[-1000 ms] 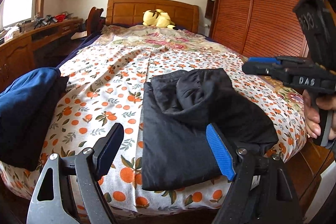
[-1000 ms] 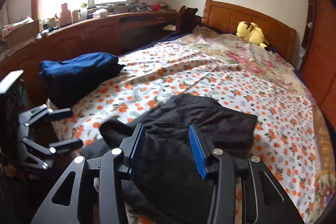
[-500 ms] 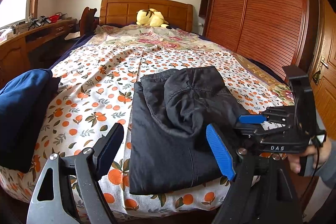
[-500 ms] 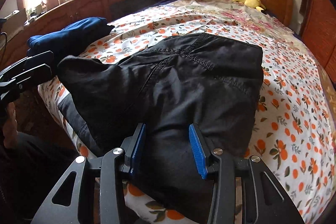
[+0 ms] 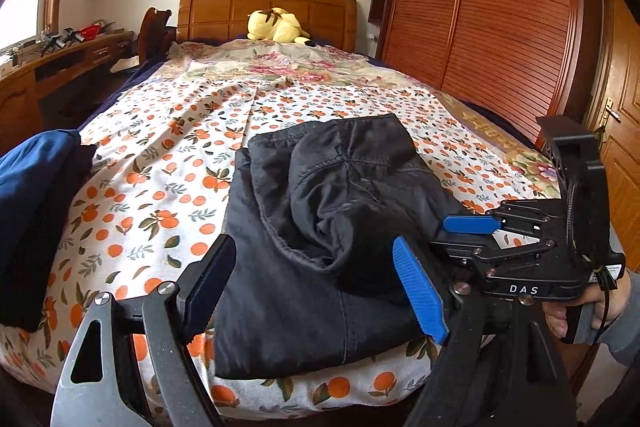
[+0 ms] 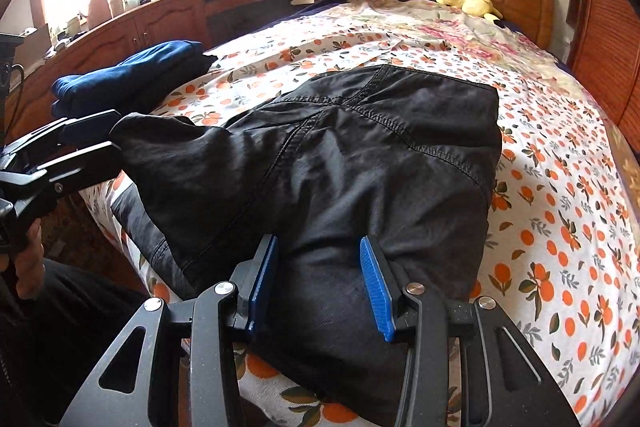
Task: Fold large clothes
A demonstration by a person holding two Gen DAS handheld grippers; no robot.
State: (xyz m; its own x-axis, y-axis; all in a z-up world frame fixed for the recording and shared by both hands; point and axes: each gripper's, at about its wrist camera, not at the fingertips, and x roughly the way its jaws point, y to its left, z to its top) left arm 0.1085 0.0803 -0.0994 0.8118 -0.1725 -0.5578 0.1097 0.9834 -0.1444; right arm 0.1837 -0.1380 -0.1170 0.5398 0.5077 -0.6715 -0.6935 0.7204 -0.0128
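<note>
Big bed (image 5: pixel 160 163) with the black trousers (image 5: pixel 320 227) at the foot edge, folded over but lumpy on top, so I'd say halfway. Navy pile (image 6: pixel 132 75) looks done. Left tool (image 5: pixel 312 291) gapes wide, empty; right tool (image 6: pixel 318 279) half-open, fabric between, grip unclear.

One bed (image 5: pixel 168 155), one black trousers (image 6: pixel 360 163), one folded navy garment (image 6: pixel 132 75), one yellow plush toy (image 5: pixel 276 27), two grippers: left (image 5: pixel 316 291), right (image 6: pixel 320 279).
</note>
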